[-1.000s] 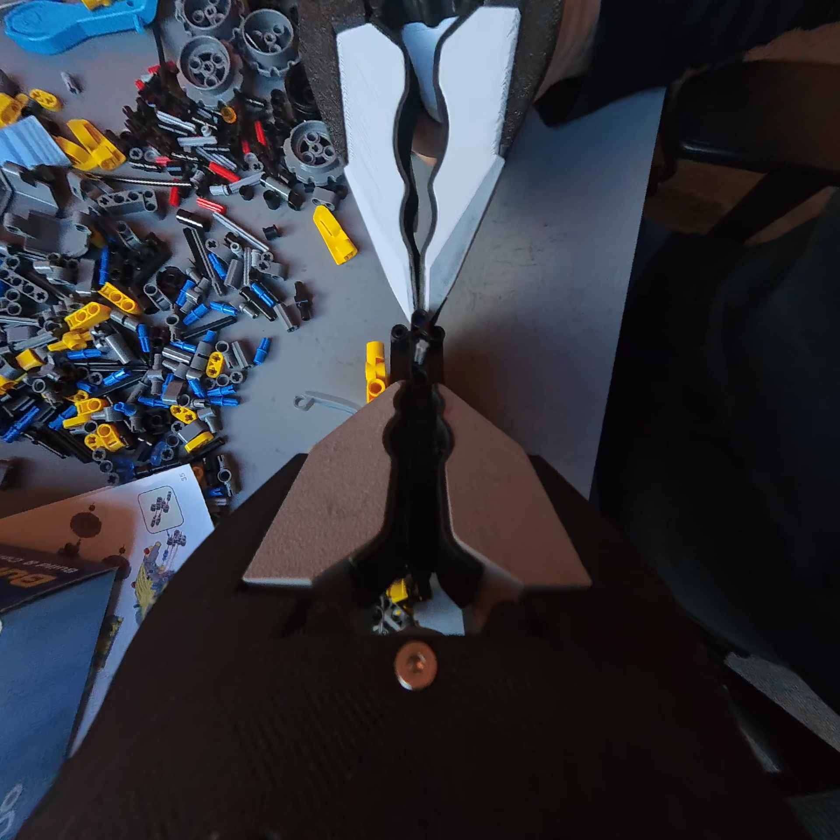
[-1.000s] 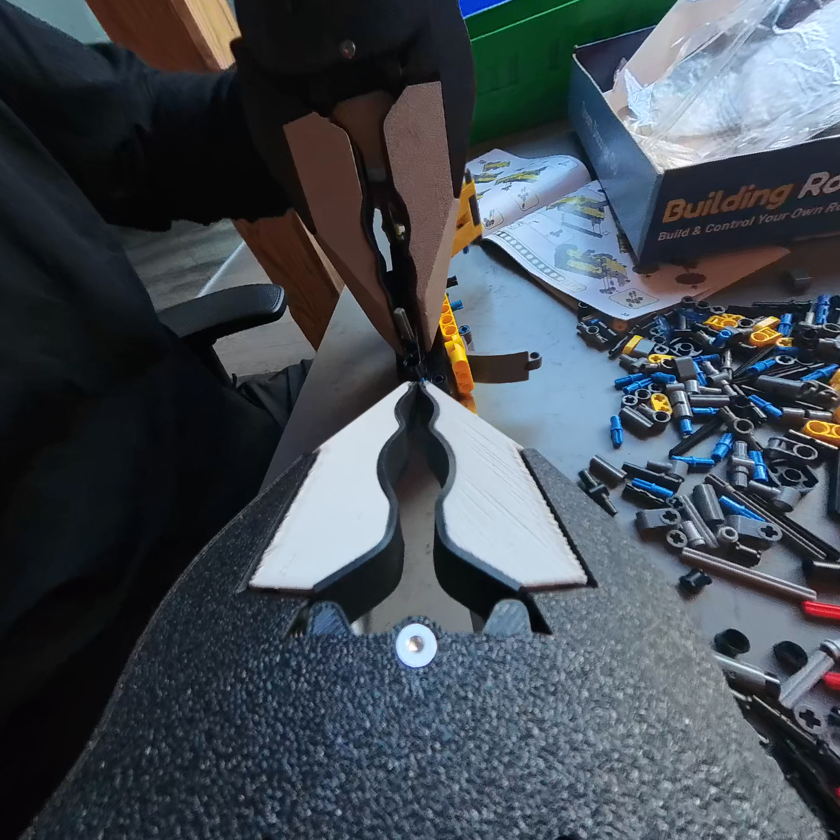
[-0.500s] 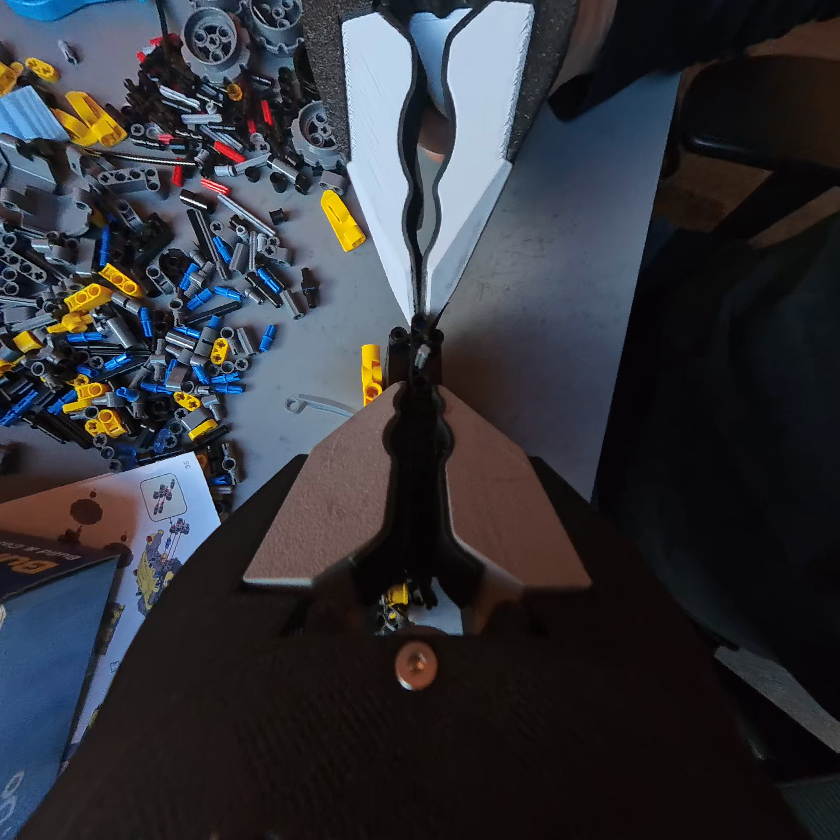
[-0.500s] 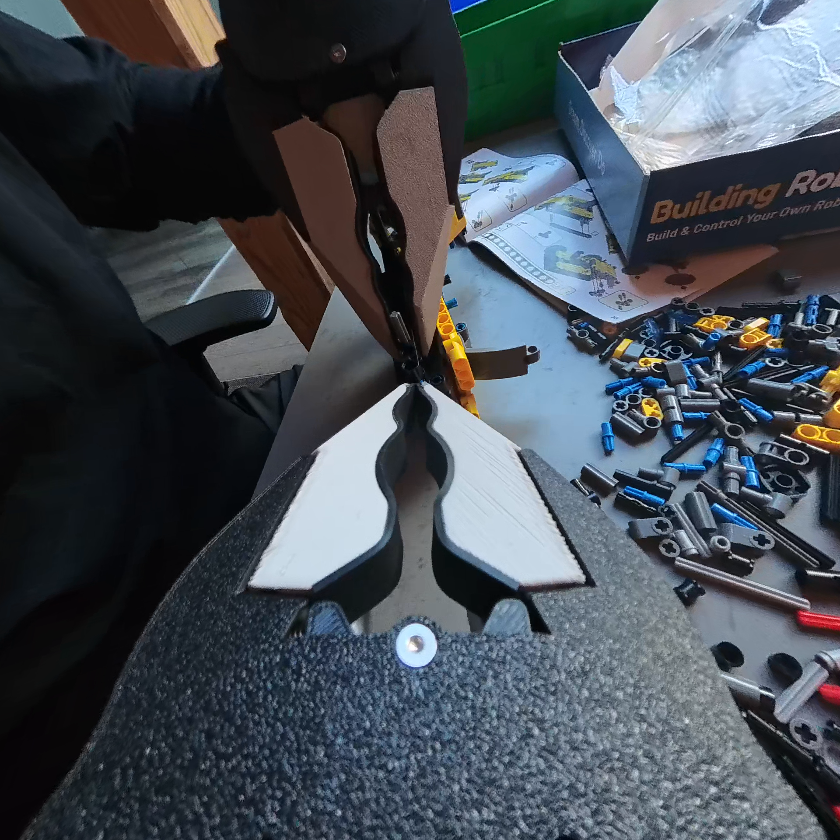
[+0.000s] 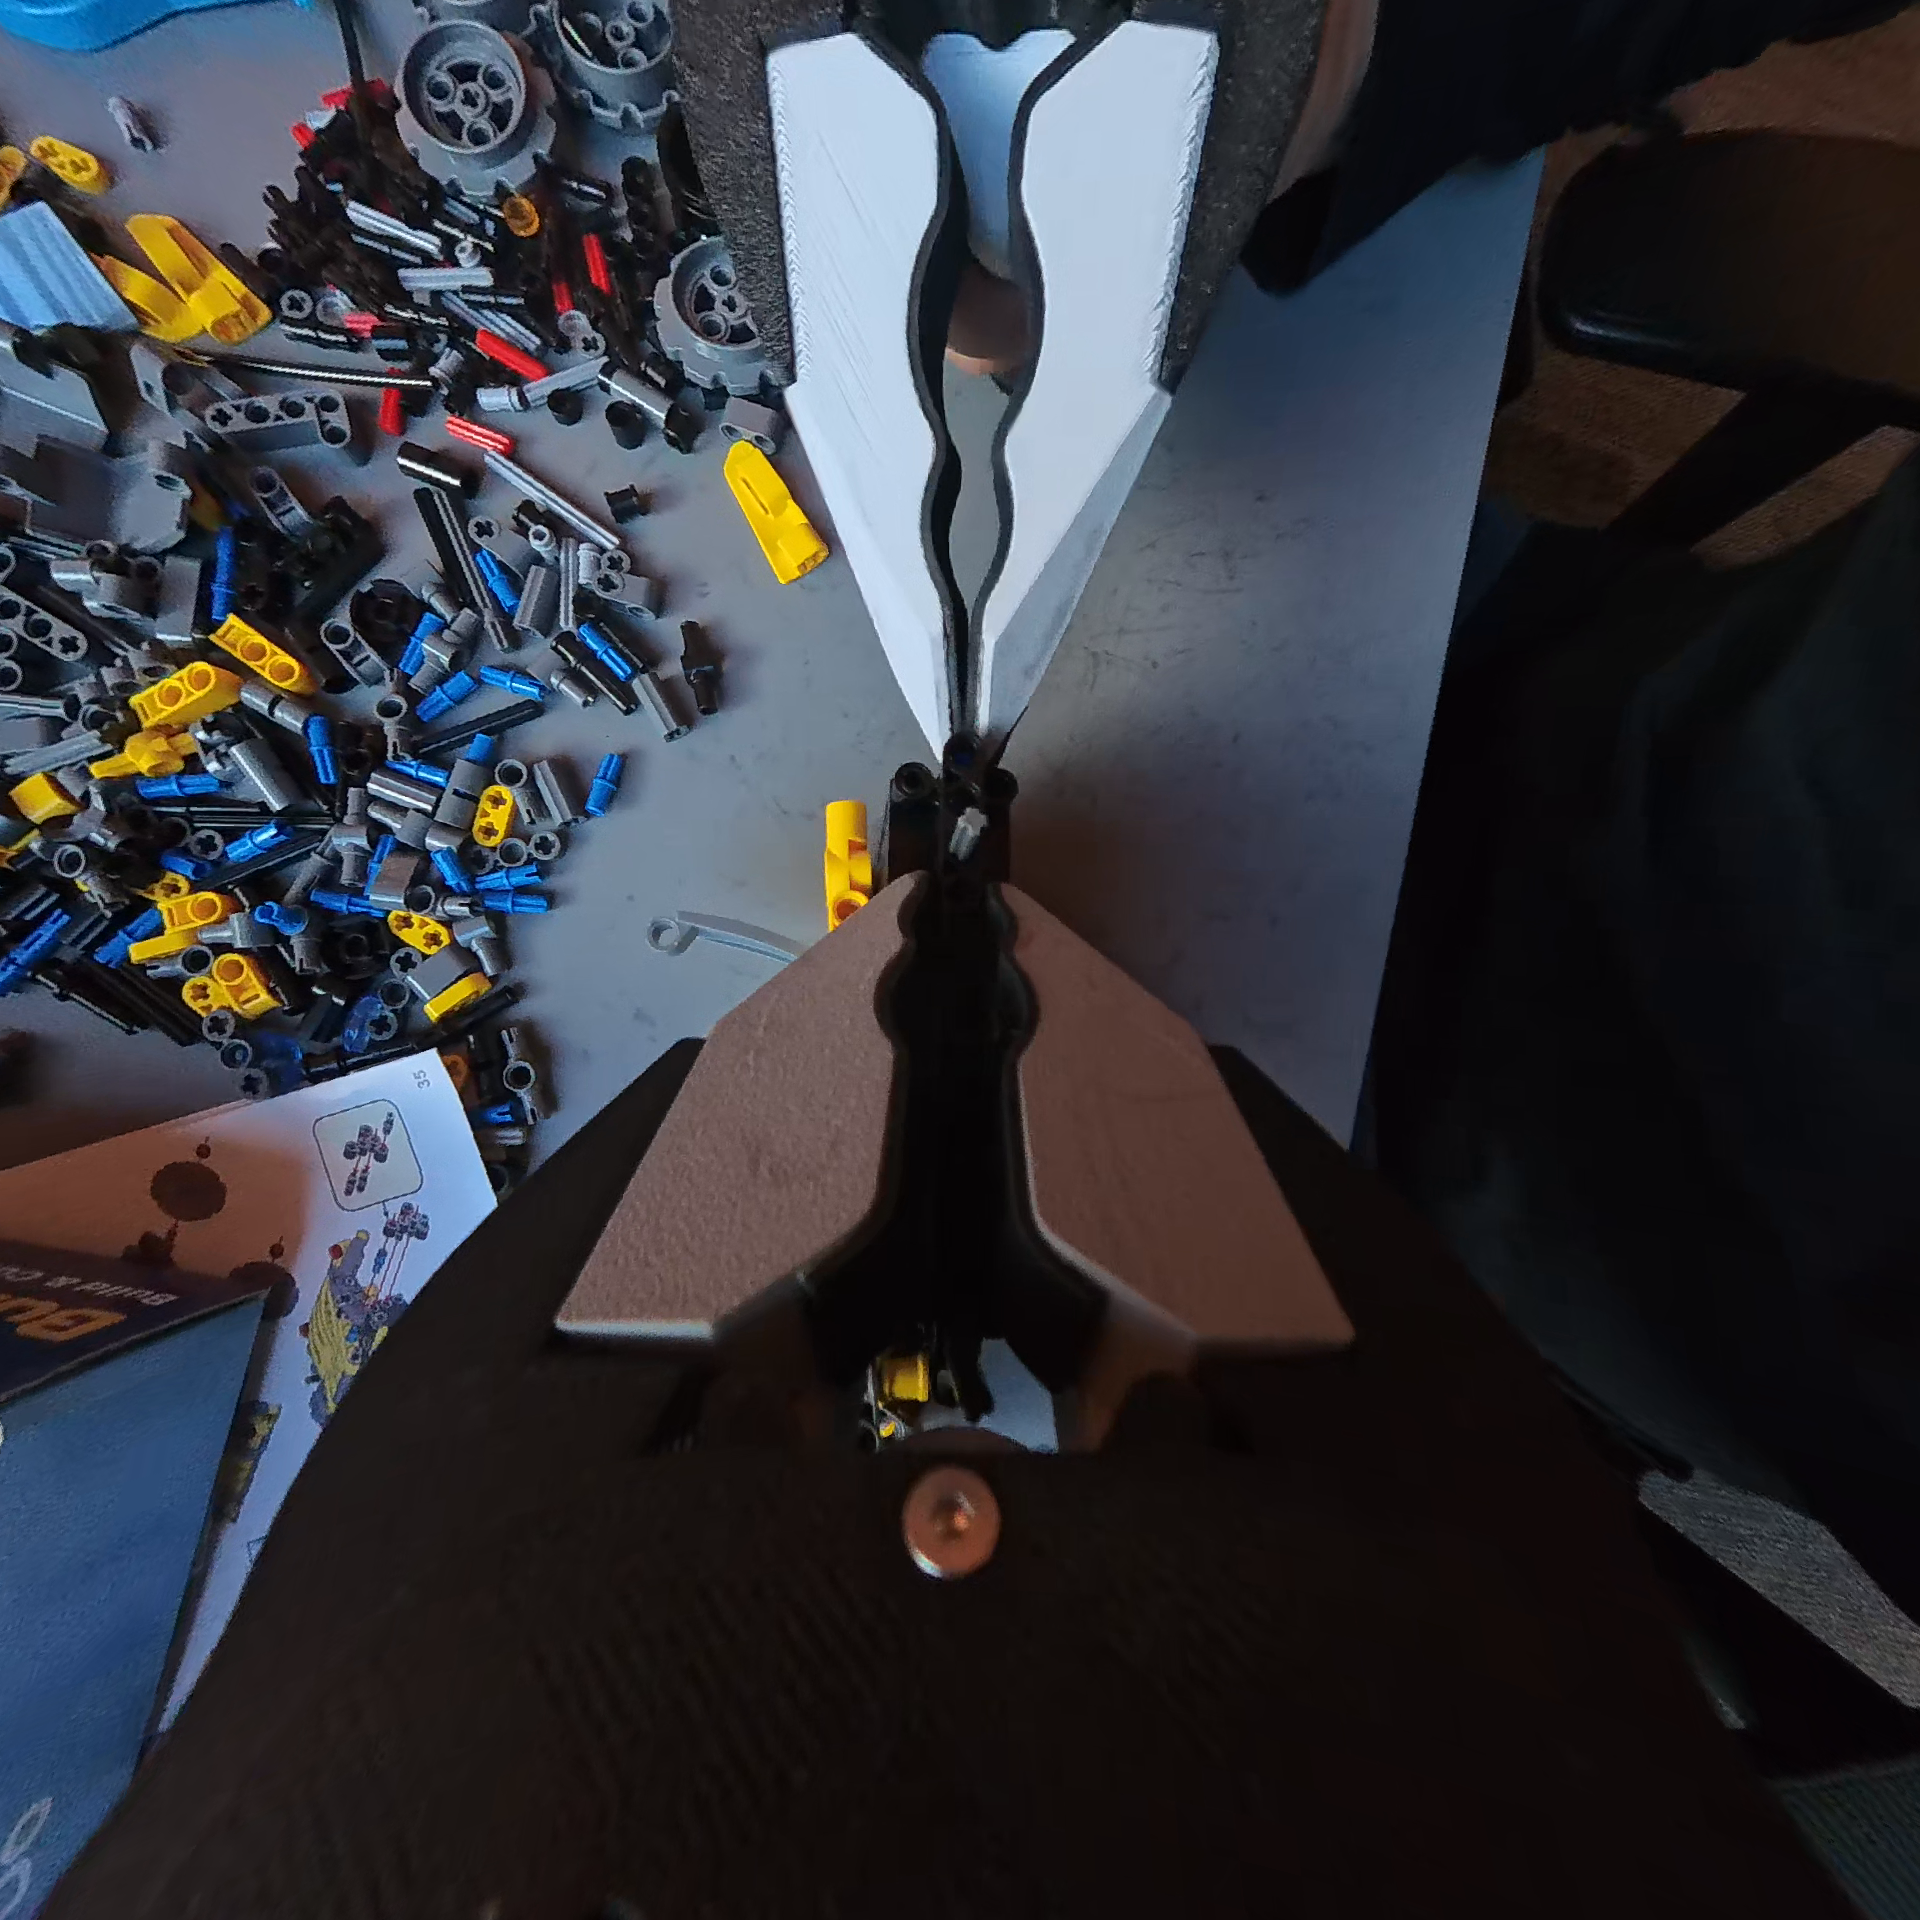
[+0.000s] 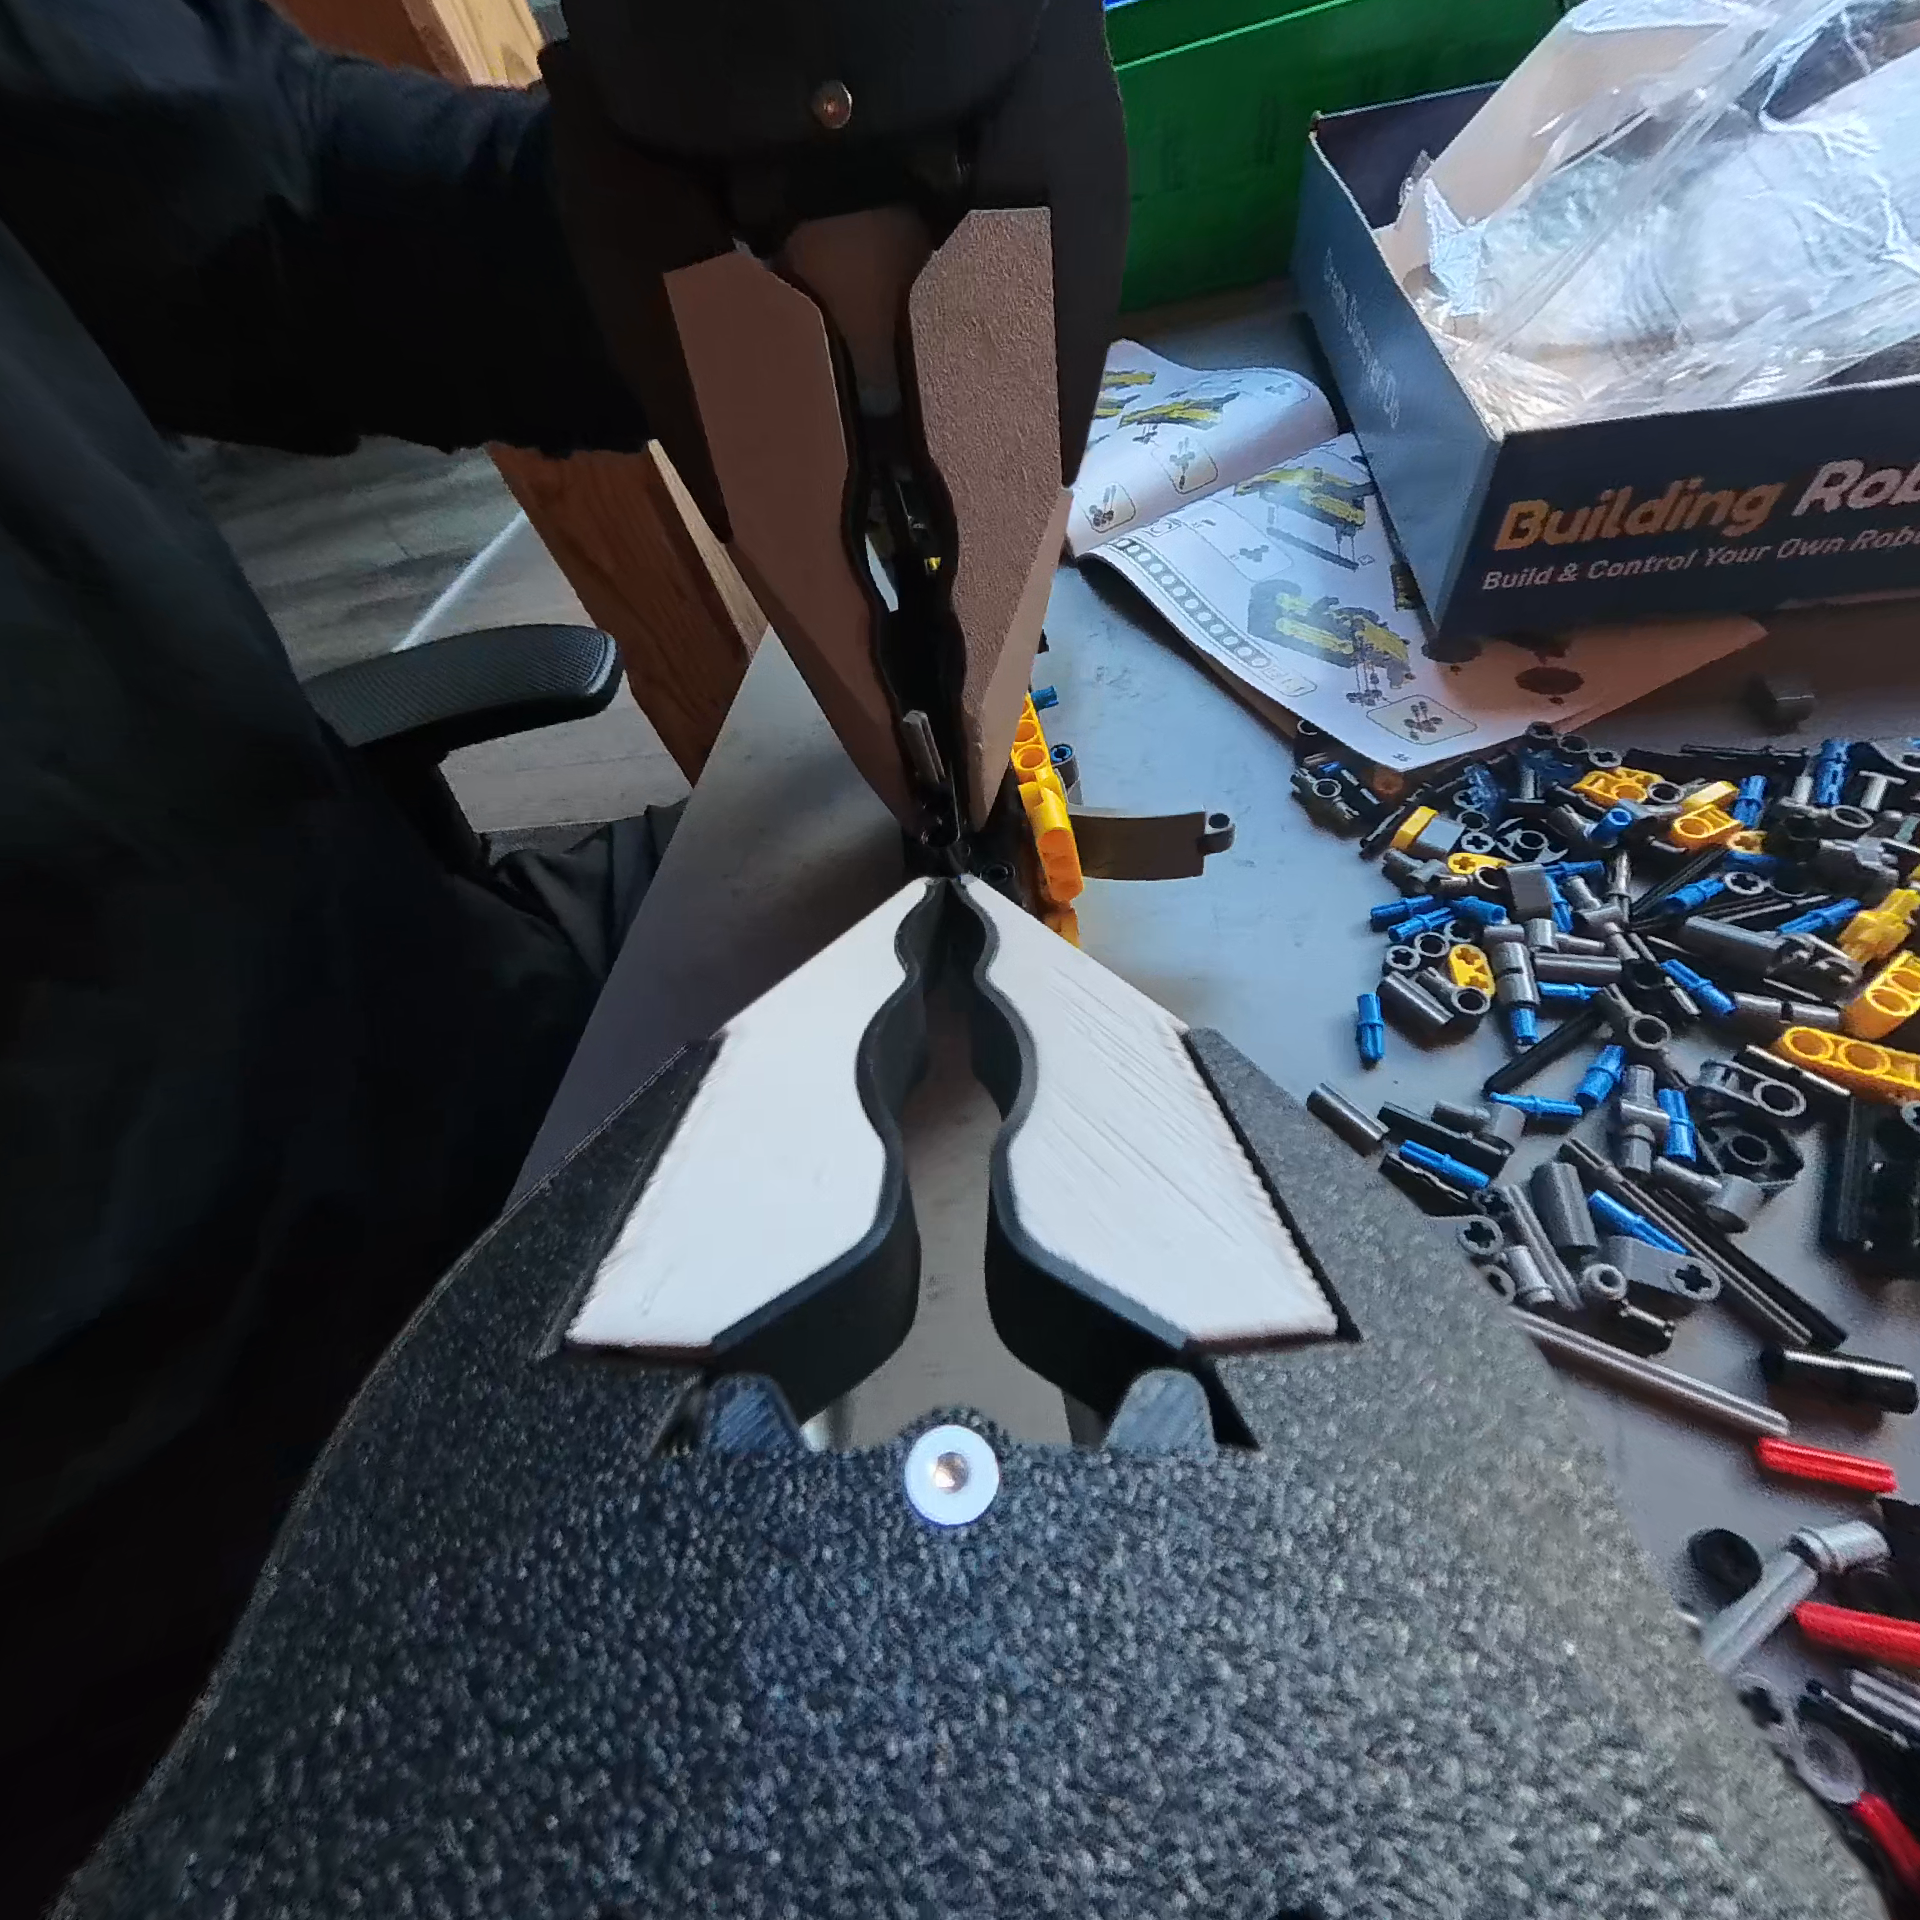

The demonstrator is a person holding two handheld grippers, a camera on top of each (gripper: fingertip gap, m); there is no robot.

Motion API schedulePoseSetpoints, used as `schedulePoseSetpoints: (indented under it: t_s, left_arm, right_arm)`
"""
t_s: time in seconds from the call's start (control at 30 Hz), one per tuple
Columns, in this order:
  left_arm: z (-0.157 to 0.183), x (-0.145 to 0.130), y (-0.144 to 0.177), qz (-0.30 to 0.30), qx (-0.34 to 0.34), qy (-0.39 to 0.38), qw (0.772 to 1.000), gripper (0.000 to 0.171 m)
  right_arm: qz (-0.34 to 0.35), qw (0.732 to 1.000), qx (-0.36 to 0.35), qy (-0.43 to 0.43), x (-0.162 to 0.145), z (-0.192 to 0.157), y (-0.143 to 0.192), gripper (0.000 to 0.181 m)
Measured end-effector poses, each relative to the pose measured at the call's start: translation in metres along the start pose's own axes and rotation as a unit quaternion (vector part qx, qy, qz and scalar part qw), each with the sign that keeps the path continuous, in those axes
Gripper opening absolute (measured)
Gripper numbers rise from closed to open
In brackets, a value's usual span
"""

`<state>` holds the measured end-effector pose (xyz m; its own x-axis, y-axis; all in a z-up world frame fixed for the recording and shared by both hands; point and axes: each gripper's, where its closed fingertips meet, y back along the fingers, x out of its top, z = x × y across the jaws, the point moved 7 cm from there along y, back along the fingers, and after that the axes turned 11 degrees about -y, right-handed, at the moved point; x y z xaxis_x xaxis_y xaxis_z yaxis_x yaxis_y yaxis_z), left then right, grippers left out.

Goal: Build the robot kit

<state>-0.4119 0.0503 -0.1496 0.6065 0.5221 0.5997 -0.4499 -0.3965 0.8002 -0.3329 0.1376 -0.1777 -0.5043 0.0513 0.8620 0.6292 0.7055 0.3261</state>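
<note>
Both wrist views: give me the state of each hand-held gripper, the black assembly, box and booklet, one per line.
Left hand-held gripper: shut on black assembly.
Right hand-held gripper: shut, tips at the assembly's end; anything pinched is hidden.
Black assembly: held above the table.
Box: open, clear plastic bag inside.
Instruction booklet: lying open.
Loose parts: scattered.

Black gripper (image 6: 951, 883), white fingers (image 6: 1122, 1132)

My right gripper (image 6: 951, 883) body: rough, pebbly black plastic w/ matt white fingers (image 6: 1122, 1132). Left gripper (image 5: 951, 883) fingers matt tan. Bench (image 5: 1226, 623) smooth, scuffed grey. Loose parts (image 5: 312, 727) glossy plastic (box (image 6: 1558, 499) is cardboard, holds crinkly clear film).
</note>
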Motion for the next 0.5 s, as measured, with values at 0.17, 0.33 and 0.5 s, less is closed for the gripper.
schedulePoseSetpoints:
  t_s: [0.17,0.33,0.5]
  left_arm:
    - [-0.004,-0.002,0.002,-0.009,0.026,0.0,1.0,0.004]
    - [-0.002,-0.003,0.003,-0.015,0.038,-0.002,0.999,0.006]
    - [0.0,-0.001,0.003,-0.022,0.044,-0.002,0.999,0.006]
  right_arm:
    - [0.013,0.999,-0.013,-0.035,0.001,0.006,-0.003,0.0]
    - [0.012,0.992,-0.005,-0.123,-0.003,0.003,0.005,0.001]
    - [-0.004,0.975,0.008,-0.223,0.012,-0.002,0.007,0.014]
